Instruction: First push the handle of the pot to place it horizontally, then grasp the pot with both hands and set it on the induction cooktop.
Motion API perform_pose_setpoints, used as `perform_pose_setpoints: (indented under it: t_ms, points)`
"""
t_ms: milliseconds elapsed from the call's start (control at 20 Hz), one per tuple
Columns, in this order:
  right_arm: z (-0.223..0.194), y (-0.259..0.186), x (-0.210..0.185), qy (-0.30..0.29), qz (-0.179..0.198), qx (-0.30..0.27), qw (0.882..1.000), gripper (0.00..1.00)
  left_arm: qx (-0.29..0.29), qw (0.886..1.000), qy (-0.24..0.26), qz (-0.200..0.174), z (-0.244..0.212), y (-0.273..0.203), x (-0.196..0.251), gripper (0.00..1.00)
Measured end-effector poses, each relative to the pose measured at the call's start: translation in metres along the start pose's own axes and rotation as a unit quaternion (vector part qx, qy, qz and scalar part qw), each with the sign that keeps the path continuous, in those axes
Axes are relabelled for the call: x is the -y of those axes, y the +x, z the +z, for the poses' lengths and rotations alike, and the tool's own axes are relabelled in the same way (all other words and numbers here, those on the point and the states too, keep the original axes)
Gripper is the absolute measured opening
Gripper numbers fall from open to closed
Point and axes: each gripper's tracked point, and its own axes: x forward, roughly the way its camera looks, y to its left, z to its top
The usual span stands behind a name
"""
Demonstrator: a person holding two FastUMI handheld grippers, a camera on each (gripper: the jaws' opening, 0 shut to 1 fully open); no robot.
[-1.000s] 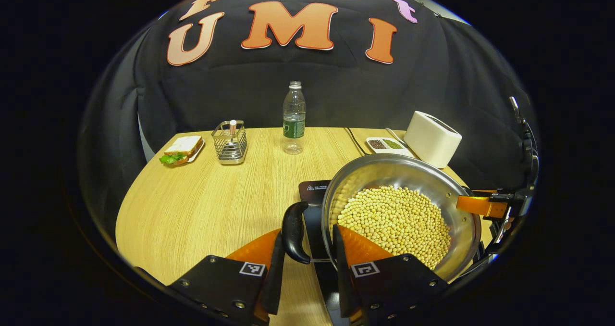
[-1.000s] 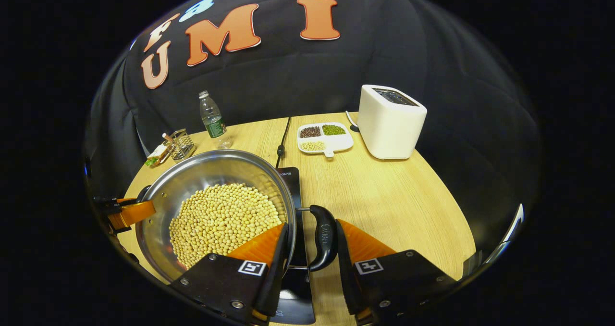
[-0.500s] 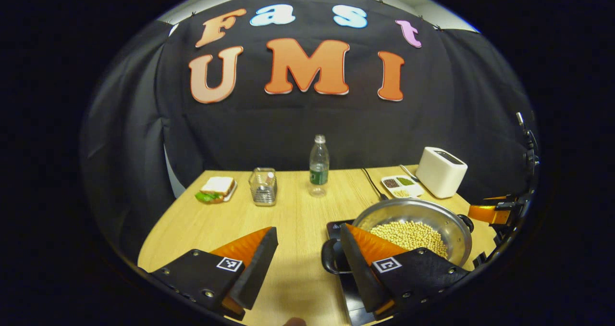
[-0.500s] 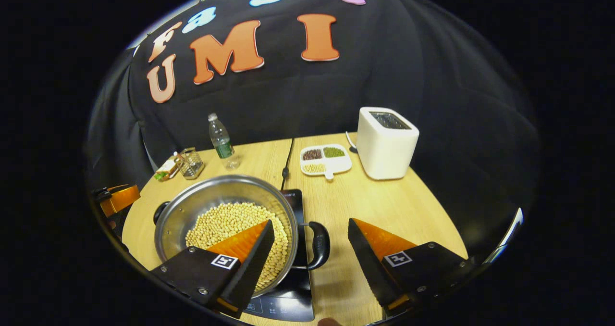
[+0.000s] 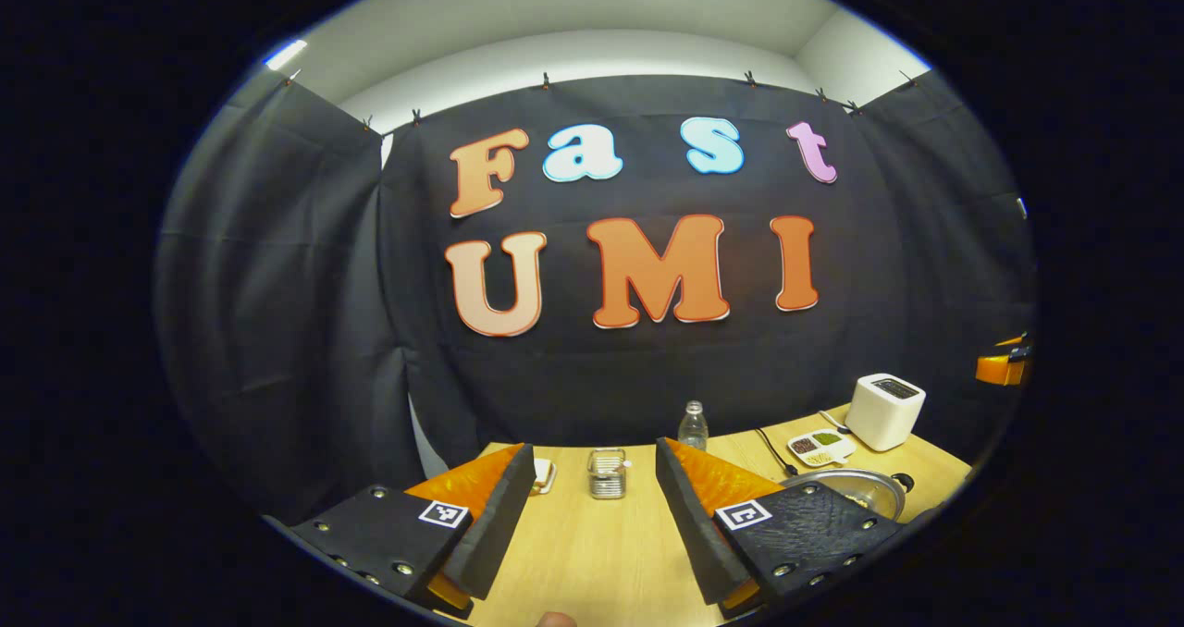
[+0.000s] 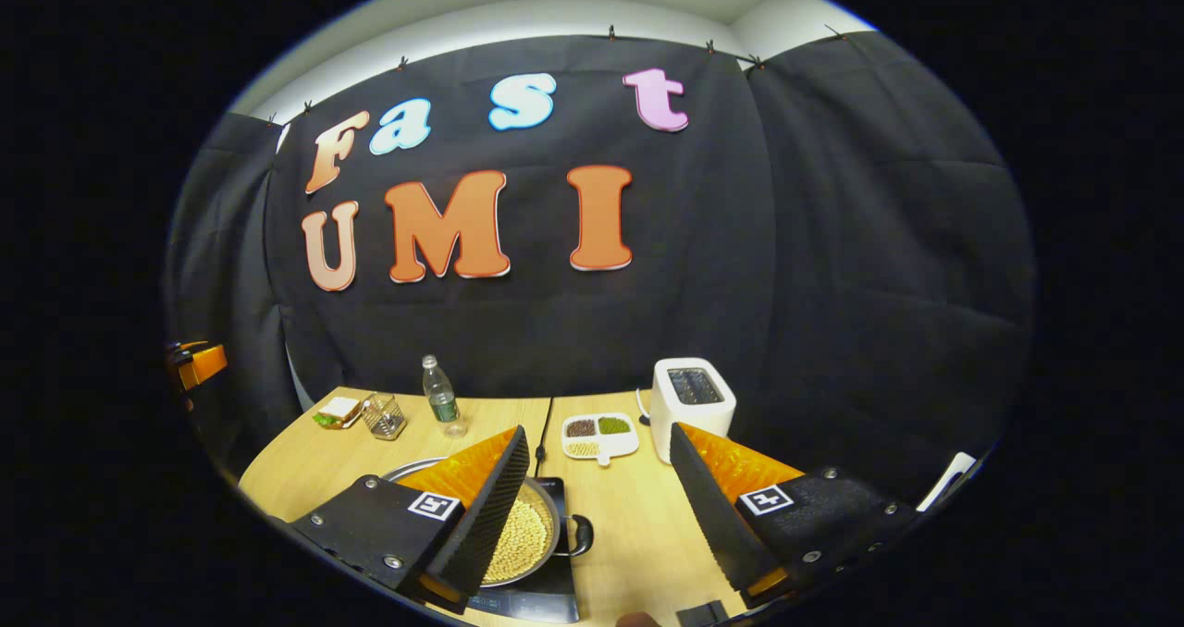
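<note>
A steel pot (image 6: pixel 556 518) filled with soybeans (image 6: pixel 520 536) stands on the black induction cooktop (image 6: pixel 553 599), its black side handle (image 6: pixel 581 534) pointing right. My right gripper (image 6: pixel 598 433) is open, raised above and pulled back from the pot, with nothing between its fingers. In the left gripper view the pot (image 5: pixel 865 485) shows low at the right, partly behind one finger, with a handle (image 5: pixel 903 482) at its far side. My left gripper (image 5: pixel 589 449) is open and empty, high over the wooden table (image 5: pixel 601 553).
At the table's back stand a white toaster (image 6: pixel 692 396), a divided dish of grains (image 6: pixel 599 435), a water bottle (image 6: pixel 440 396), a wire holder (image 6: pixel 382 416) and a sandwich plate (image 6: pixel 338 412). A black cable (image 6: pixel 546 428) runs to the cooktop.
Both grippers opened off the pot's handles, then rose and drew back from the table. The pot stays on the cooktop.
</note>
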Motion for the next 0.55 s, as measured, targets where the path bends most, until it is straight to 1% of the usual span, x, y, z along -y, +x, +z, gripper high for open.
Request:
perform_pose_setpoints:
  t_ms: [150, 350, 450, 500, 550]
  points:
    - [0.025, -0.03, 0.024, -0.002, -0.014, 0.025, 1.0, 0.94, 0.028, 1.0, -0.011, 0.01, 0.032, -0.025, -0.026, 0.82]
    - [0.053, -0.058, 0.048, 0.01, -0.033, 0.063, 0.997, 0.94, 0.065, 0.996, -0.051, 0.018, 0.071, -0.053, -0.055, 0.82]
    - [0.06, -0.068, 0.053, 0.009, -0.036, 0.075, 0.996, 0.94, 0.081, 0.995, -0.034, 0.045, 0.082, -0.062, -0.074, 0.82]
    - [0.06, -0.07, 0.054, 0.007, -0.039, 0.077, 0.996, 0.94, 0.082, 0.995, -0.027, 0.048, 0.083, -0.064, -0.076, 0.82]
    - [0.06, -0.072, 0.056, 0.007, -0.04, 0.077, 0.996, 0.94, 0.081, 0.995, -0.025, 0.043, 0.082, -0.067, -0.068, 0.82]
